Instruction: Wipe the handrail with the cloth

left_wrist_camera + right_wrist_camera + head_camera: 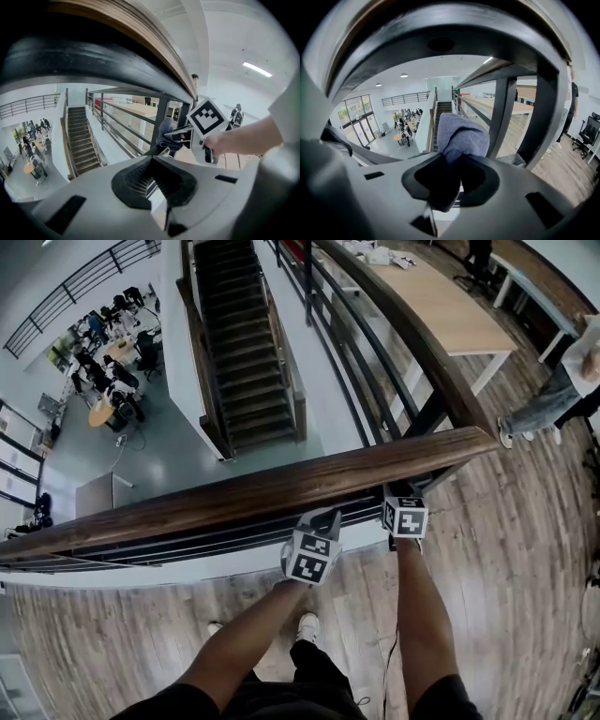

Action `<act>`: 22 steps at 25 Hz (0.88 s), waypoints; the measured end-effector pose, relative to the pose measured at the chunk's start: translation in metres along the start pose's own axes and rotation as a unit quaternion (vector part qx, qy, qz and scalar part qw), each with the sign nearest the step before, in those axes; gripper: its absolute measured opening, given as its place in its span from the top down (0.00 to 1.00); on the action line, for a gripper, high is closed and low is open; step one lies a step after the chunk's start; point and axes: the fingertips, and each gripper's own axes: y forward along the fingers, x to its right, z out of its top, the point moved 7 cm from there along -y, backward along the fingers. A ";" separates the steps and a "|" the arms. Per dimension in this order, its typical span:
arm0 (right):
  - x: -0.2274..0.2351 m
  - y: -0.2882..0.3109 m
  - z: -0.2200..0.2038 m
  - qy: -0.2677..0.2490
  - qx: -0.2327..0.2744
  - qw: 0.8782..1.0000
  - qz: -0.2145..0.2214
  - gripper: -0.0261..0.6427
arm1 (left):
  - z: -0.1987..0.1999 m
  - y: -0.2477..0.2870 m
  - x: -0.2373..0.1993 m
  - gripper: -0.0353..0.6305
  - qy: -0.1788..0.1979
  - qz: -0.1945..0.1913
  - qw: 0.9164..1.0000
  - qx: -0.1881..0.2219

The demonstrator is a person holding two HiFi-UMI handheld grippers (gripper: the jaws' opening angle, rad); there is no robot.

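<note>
Both forearms [246, 638] extended forward, left gripper [153, 182] closed, right gripper [457, 165] clamping cloth [461, 133]

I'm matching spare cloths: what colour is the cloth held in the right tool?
Muted blue-grey, slightly purplish; the cloth shows best in the right gripper view.

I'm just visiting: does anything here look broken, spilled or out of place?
Nothing looks broken or spilled. The wooden handrail looks sound. The cloth sits bunched in the right gripper, held beneath the rail rather than on top of it.
</note>
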 end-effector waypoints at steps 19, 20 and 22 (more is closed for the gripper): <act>0.057 -0.017 -0.011 0.031 0.047 0.995 -0.076 0.82 | -0.031 -0.019 -0.005 0.95 -0.006 -0.008 1.000 0.026; 0.045 -0.023 -0.011 0.036 0.066 0.994 -0.073 0.82 | -0.036 -0.026 -0.011 0.95 -0.009 -0.006 1.000 0.028; 0.010 -0.034 -0.010 0.033 0.095 0.993 -0.057 0.82 | -0.045 -0.044 -0.025 0.95 -0.015 0.002 0.999 0.033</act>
